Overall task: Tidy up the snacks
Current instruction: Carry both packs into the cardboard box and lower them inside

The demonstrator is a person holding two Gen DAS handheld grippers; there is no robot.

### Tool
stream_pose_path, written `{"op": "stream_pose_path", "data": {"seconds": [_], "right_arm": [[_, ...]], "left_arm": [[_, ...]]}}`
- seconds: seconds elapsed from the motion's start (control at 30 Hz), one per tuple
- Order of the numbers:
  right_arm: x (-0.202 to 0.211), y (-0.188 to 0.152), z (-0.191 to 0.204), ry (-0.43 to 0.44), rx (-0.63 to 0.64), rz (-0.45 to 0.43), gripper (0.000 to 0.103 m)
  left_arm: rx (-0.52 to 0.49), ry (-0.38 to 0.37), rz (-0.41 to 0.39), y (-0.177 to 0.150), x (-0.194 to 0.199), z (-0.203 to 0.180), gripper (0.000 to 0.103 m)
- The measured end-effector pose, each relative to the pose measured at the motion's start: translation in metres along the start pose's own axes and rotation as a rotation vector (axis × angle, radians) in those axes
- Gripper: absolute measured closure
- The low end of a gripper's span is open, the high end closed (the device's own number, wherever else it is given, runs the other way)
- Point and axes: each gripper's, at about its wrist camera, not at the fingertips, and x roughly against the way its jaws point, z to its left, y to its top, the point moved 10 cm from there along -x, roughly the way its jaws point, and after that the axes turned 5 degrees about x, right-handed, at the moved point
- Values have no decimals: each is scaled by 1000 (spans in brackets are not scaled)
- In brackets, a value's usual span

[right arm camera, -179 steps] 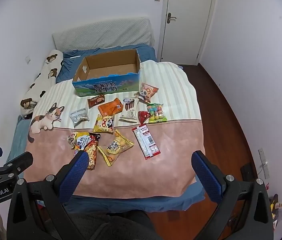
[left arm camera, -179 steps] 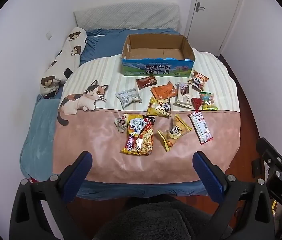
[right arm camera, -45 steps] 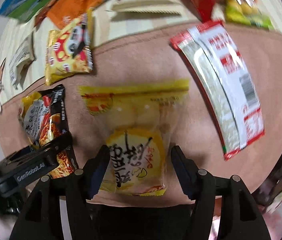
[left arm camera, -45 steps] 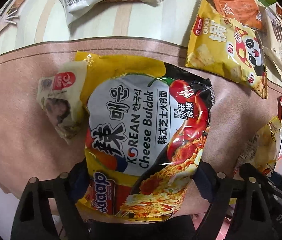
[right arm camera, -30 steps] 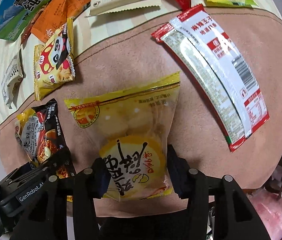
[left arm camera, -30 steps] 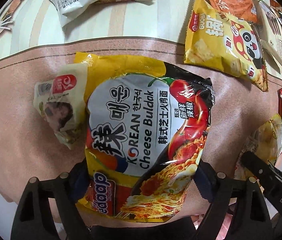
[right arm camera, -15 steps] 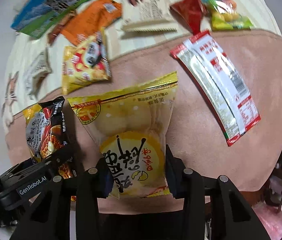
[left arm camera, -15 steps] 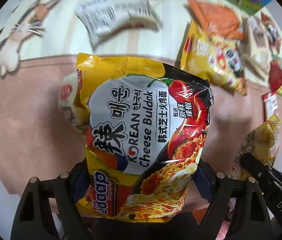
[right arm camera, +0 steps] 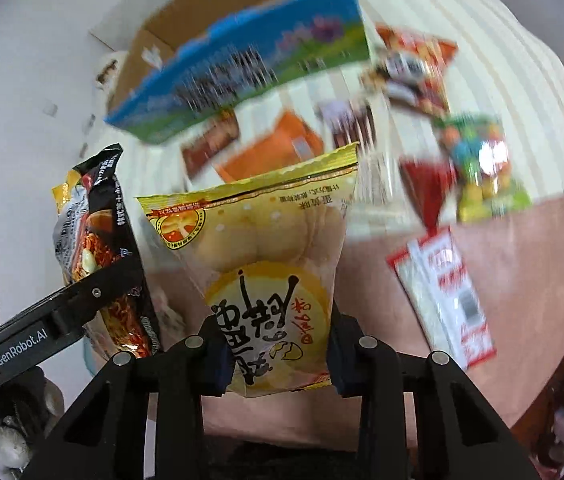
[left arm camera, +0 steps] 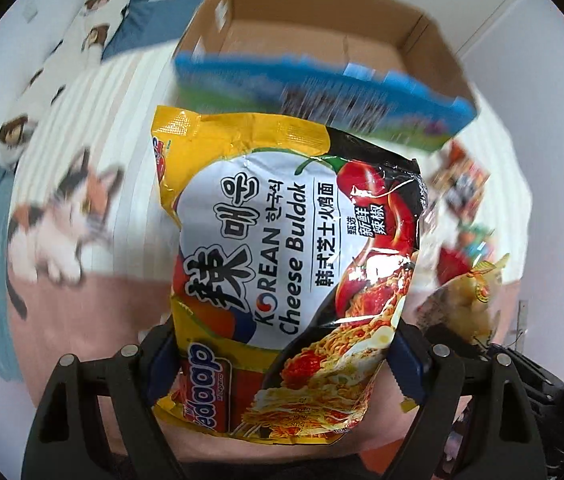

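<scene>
Noodles and yellow bag are clamped by the fingers, box at frame top unfilled, several snacks left.

Your noodle packet hides the left fingers' tips; motion blur smears the carton's lettering and the loose snack packets beyond.

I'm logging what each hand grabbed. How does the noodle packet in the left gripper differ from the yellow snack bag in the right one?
The noodle packet is wider and longer than the yellow snack bag. The noodle packet is opaque, in yellow, black and white with a printed noodle picture; the yellow snack bag has a clear window showing pale round pieces. The noodle packet's lettering runs sideways; the snack bag's is upside down. Both are clamped at the lower end, left gripper and right gripper, and lifted before the cardboard box.
</scene>
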Motion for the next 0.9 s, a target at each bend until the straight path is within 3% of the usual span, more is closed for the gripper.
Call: {"op": "stream_pose_path", "data": {"seconds": [0.23,0.4,0.53,0.77,0.9], "right_arm": [[34,94,17,66,14,-96,65],[42,166,27,71,37,-149,65],[24,231,37,47,61,-160,65],[-14,320,43,5,78,-115,65],[-48,352,37,-36,84,-60,65]], "left_arm": [[5,-60,-33,89,13,-23,17],[10,-46,-56,160,4,-35,17],[20,-13,-46,213,-12,-34,17],[62,-12,64,274,-69,-37,17],[90,-12,135,298,-104,-34,17]]}}
